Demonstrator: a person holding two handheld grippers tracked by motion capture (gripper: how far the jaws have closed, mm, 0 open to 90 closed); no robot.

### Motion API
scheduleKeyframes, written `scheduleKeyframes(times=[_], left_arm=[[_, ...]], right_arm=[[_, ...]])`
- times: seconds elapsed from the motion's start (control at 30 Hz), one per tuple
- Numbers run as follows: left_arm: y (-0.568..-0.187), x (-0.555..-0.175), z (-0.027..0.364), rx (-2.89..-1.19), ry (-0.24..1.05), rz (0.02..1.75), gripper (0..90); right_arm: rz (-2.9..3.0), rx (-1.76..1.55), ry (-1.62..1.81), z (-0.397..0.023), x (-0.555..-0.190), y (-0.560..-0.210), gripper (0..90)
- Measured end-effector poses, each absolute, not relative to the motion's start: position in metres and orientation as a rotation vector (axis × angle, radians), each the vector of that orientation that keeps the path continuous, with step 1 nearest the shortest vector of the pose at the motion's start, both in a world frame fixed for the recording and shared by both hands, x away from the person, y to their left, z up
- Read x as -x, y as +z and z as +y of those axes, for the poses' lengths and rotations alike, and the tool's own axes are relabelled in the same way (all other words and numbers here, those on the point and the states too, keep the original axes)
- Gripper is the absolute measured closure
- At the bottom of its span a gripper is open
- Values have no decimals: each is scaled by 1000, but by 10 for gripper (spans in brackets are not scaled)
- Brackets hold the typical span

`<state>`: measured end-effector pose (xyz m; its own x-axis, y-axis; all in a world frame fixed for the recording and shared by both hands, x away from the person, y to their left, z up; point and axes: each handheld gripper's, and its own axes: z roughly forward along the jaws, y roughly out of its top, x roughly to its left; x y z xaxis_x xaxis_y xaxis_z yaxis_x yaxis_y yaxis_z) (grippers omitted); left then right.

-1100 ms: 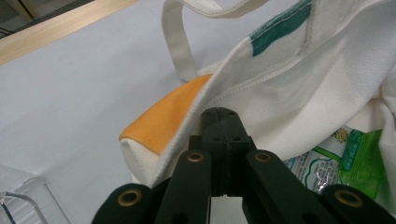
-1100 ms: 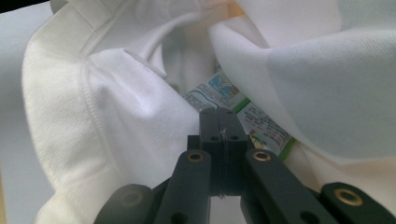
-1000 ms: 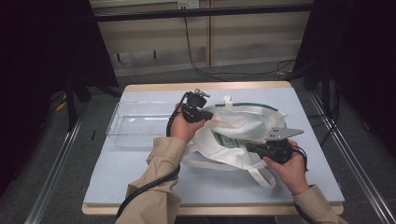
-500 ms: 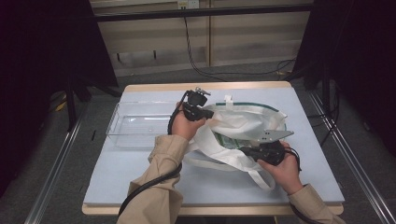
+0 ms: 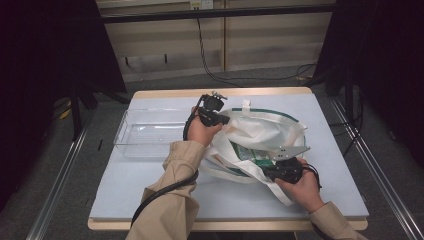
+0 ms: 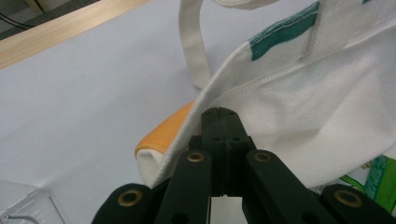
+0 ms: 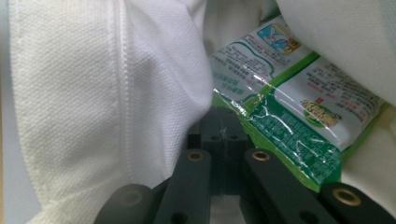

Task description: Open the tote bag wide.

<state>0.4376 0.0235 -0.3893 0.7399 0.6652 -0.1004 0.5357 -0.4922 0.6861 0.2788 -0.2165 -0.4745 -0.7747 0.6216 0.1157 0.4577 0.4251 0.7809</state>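
White cloth bag [image 5: 260,135] w/ green trim lying on pale blue table [image 5: 150,190], right of centre, mouth open toward the person. Clear plastic bin [image 5: 145,132] just left of bag, on same table.

Left gripper [image 5: 222,120] at bag's far-left rim; jaws pressed together, pinching hem of bag [image 6: 289,88] in left gripper view. Hem lifted, folded over jaw tips. Bag strap [image 6: 194,46] running up the picture behind the jaws; orange patch [image 6: 166,133] showing under the fold, can't tell what it is.

Right gripper [image 5: 267,167] at bag's near rim, jaws pointing into the opening, grey plate on top. In right gripper view jaws shut; tips partly hidden by cloth [image 7: 107,93] at left and green-white packet [image 7: 289,116] at right. Packet edge lying across the tips; can't tell whether pinched or just touching. Packet [image 5: 252,154] inside bag, printed foil, glossy, seen in high view thru the opening.
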Motion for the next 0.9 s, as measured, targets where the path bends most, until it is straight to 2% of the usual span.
scheduleKeyframes(times=[0.9], left_arm=[[-416,-455,15,-2226,228,947,900]], right_arm=[[2467,-951,1281,-217,-272,-482,900]])
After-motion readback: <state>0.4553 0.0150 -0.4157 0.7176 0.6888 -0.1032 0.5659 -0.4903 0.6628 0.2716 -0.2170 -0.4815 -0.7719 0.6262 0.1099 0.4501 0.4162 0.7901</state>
